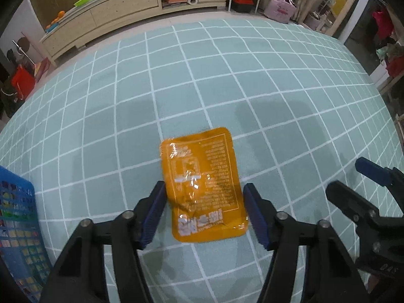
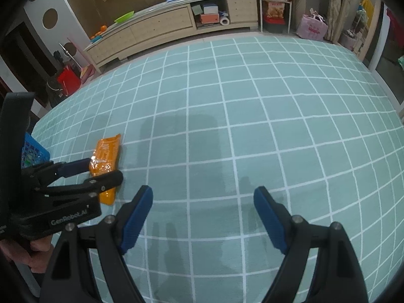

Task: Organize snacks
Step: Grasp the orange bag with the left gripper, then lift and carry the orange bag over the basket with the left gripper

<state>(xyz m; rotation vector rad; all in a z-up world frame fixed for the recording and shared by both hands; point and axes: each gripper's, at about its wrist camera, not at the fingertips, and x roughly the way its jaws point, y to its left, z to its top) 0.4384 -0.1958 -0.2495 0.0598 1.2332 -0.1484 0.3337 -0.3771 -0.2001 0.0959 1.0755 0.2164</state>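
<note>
An orange snack packet (image 1: 202, 181) lies flat on the green checked mat (image 1: 227, 80), printed back up. My left gripper (image 1: 203, 189) points down over the packet, one blue pad on each side of its lower half. The pads stand close against its edges without visibly squeezing it. From the right wrist view, the left gripper (image 2: 103, 169) straddles the orange packet (image 2: 107, 151) at the left. My right gripper (image 2: 203, 197) hangs open over bare mat with nothing between its fingers. It also shows at the right edge of the left wrist view (image 1: 348, 176).
A blue plastic basket (image 1: 17, 214) holding colourful items stands on the mat just left of the packet, also visible as the blue basket (image 2: 35, 151). A long wooden cabinet (image 1: 141, 7) lines the far wall. Bags and boxes crowd the room's edges.
</note>
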